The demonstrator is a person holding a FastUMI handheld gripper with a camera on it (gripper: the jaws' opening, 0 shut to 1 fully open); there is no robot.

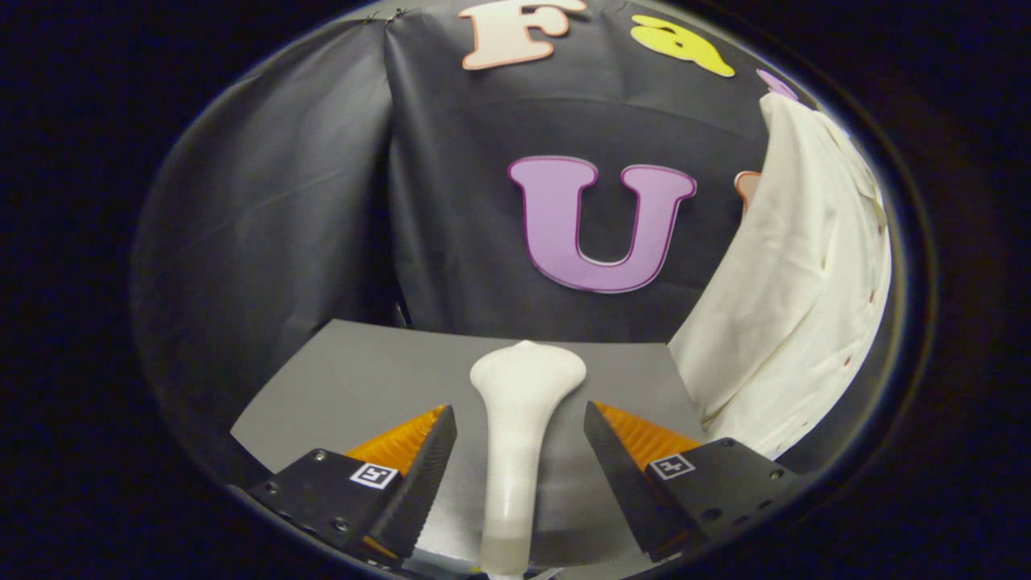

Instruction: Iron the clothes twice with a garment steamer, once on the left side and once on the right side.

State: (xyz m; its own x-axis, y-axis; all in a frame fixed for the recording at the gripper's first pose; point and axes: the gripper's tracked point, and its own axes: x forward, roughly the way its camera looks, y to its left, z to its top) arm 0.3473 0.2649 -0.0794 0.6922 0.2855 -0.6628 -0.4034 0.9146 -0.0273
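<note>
- The gripper has its fingers spread wide; neither touches the garment steamer standing between them (head flared, neck narrow)
- The steamer seems to rest on the grey table; a cream shirt hangs right, beyond the fingers

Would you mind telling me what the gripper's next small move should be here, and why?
Probably close the gripper on the garment steamer. Its fingers are open, the steamer's white handle lies between them with a gap on each side, and its head rests on the grey table just beyond them. The cream shirt hangs off to the side, not yet reached.
</note>
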